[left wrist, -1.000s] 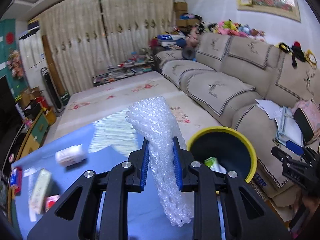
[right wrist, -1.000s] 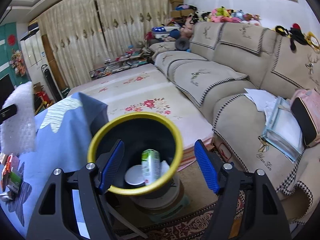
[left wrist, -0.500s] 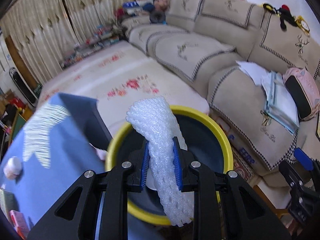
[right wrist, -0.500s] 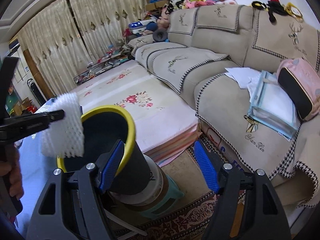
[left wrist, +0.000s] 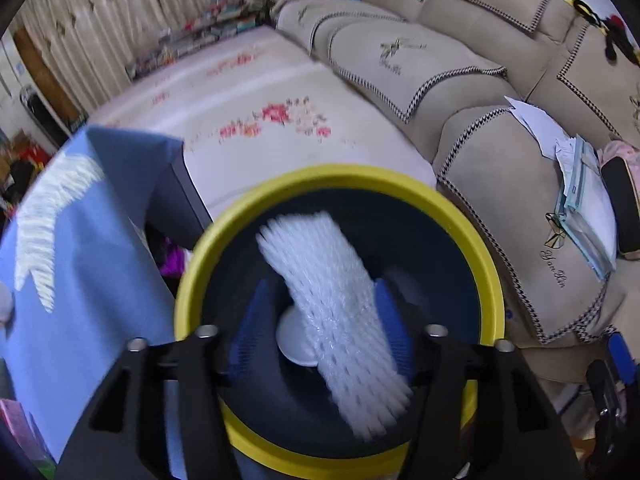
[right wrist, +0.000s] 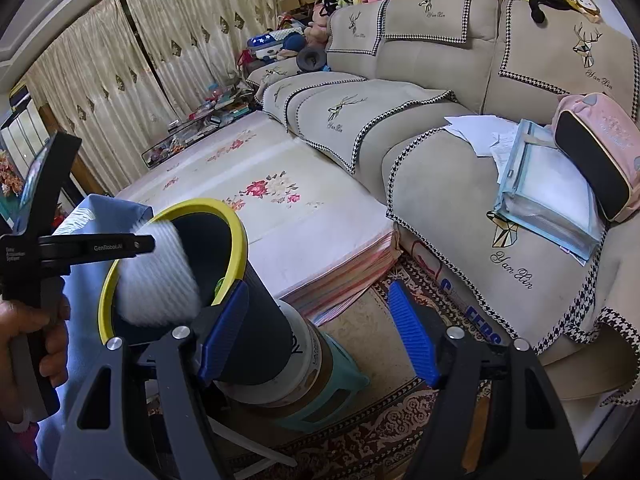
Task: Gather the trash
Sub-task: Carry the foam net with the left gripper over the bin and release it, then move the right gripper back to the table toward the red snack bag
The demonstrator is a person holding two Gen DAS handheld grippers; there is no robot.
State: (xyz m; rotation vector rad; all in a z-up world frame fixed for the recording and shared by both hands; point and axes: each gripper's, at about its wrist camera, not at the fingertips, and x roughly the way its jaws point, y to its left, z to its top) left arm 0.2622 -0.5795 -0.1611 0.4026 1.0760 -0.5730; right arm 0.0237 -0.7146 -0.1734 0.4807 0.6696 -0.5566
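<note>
A white foam net sleeve (left wrist: 340, 308) hangs blurred between the spread blue pads of my left gripper (left wrist: 320, 328), right over the mouth of the dark trash bin with a yellow rim (left wrist: 460, 216). The pads no longer press it. A white round lid (left wrist: 294, 340) lies inside the bin. In the right wrist view the sleeve (right wrist: 160, 276) sits at the bin's rim (right wrist: 236, 240) under the left gripper's finger (right wrist: 120, 246). My right gripper (right wrist: 316, 332) is open and empty, beside the bin on its right.
A blue-covered table (left wrist: 80, 280) stands left of the bin. The bin rests on a teal stool (right wrist: 340, 396) over a patterned rug. A beige sofa (right wrist: 460, 160) with papers and a pink bag runs along the right. A floral mat (right wrist: 280, 200) lies behind.
My left gripper has opened and the foam sleeve is slipping down into the bin. The left gripper moved closer over the bin's mouth. The right gripper has shifted slightly right.
</note>
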